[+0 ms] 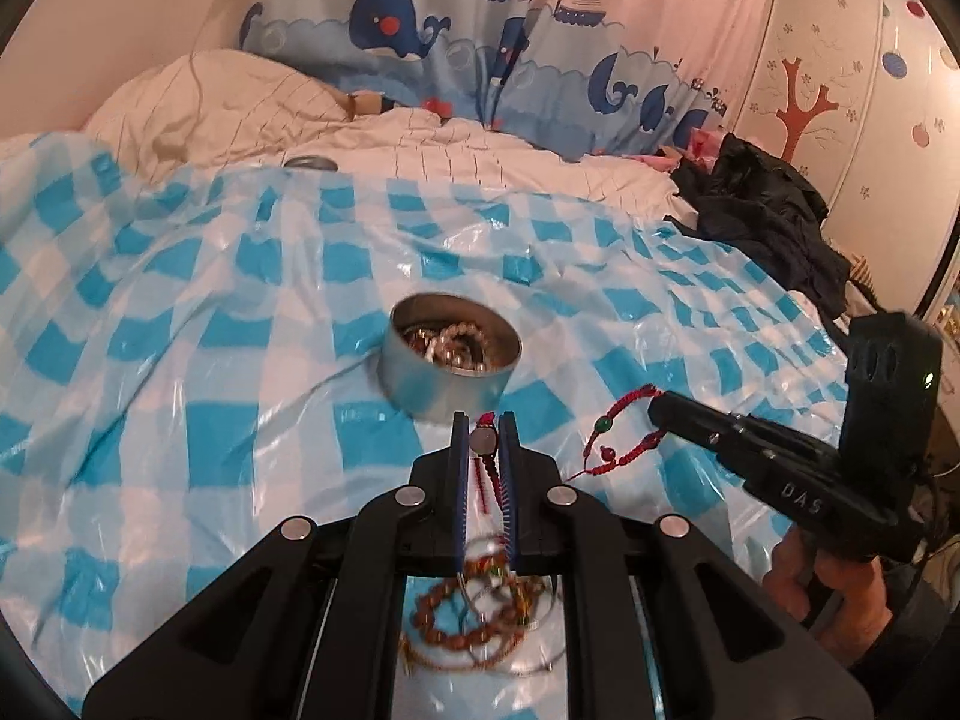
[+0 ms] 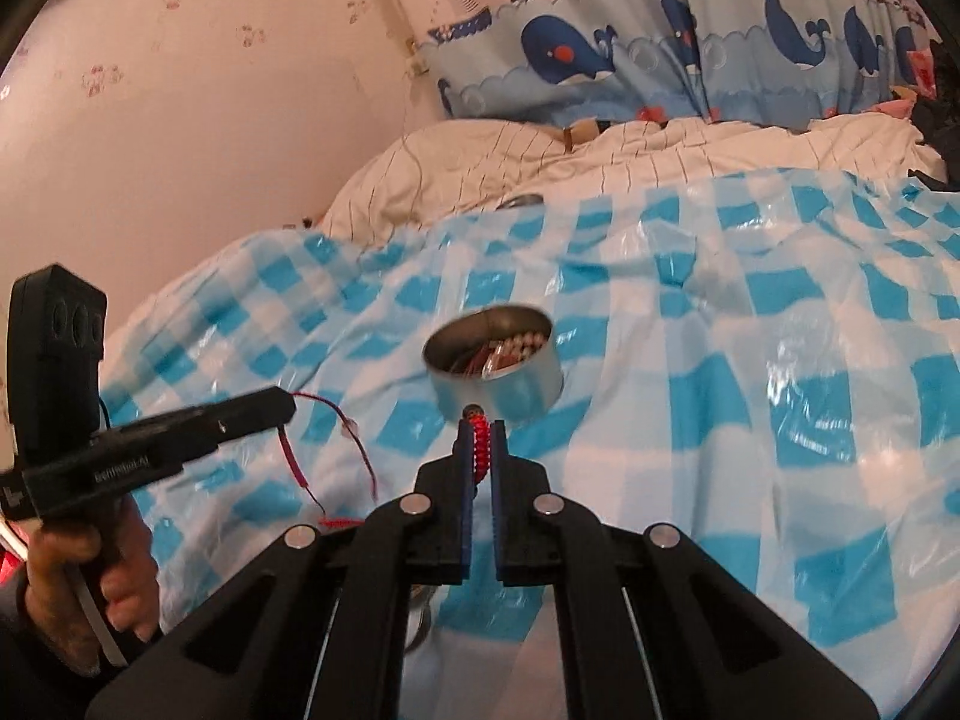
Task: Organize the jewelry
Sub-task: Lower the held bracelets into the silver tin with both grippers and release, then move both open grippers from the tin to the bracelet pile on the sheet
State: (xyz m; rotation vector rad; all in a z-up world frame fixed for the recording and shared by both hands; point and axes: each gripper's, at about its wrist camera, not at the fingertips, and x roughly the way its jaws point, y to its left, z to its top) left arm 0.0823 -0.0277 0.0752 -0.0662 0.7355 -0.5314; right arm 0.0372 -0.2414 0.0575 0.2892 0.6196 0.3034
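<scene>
Jewelry is split three ways here: one red cord bracelet (image 1: 606, 438) in the air between both grippers, a loose pile (image 1: 480, 618) on the bed under the left gripper, and pieces already in the tin (image 1: 450, 369).

Left gripper (image 1: 485, 441) is closed on a small round silver charm (image 1: 483, 440) with red braided cord hanging below it. Right gripper (image 2: 480, 438) is closed on a thick red knotted section of the cord, with a dark bead just past the tips. In the left view the cord runs from the right gripper's tip down in a loop with a green bead. In the right view a thin red strand arcs from the left gripper's tip. It looks like the same bracelet pinched at two points, probably to keep it stretched and untangled for dropping in; I can't trace the strand fully.

Both grippers point down at the tin, which stands just ahead, open, no lid on it. Inside: pale pearl-like beads and some reddish-brown ones, heaped.

The pile is brown wooden-bead loops, thin metal bangles and a bit of coloured cord, tangled, partly hidden by the gripper body.

Everything sits on a wrinkled blue-and-white checked plastic sheet (image 2: 780, 420) over the bed. A hand (image 2: 90, 588) grips the left handle.
</scene>
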